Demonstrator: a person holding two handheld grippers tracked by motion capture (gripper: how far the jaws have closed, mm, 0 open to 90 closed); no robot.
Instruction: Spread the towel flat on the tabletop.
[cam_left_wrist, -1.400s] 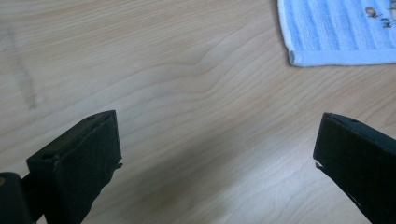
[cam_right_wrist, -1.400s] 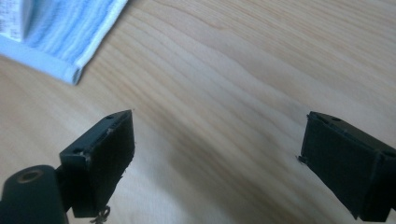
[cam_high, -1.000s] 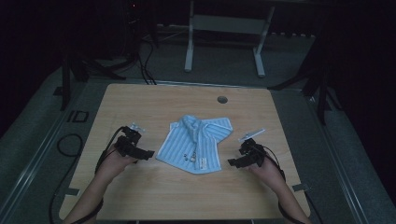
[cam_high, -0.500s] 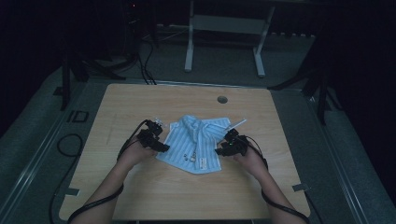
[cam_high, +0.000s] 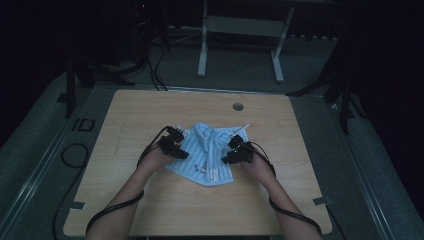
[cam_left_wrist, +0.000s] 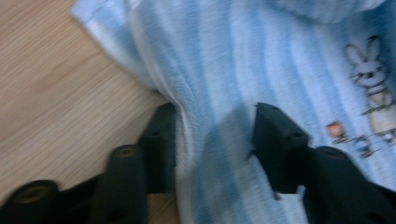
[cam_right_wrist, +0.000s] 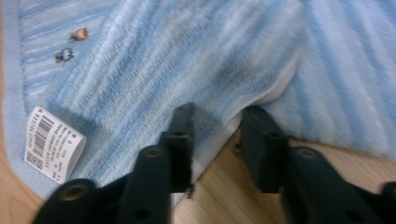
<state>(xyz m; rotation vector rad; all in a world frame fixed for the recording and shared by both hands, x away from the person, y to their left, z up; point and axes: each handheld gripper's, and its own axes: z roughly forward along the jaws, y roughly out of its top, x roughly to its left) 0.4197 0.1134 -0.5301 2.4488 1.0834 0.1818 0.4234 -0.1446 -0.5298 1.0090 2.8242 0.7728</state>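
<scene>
From above, your left gripper (cam_high: 176, 145) and right gripper (cam_high: 235, 150) sit at opposite edges of the blue striped towel (cam_high: 207, 152), which lies rumpled mid-counter (cam_high: 150, 210).

Looking along the left gripper (cam_left_wrist: 215, 133), its fingers (cam_left_wrist: 161, 140) have just been closing and stand partly apart, a fold of towel (cam_left_wrist: 224, 70) bunched between them.

Looking along the right gripper (cam_right_wrist: 215, 126), its fingers (cam_right_wrist: 182, 135) have just been closing too, a raised towel (cam_right_wrist: 187, 56) edge between them. It is soft, light and limp, so pinch deep into the hem, beyond the label (cam_right_wrist: 53, 142).
</scene>
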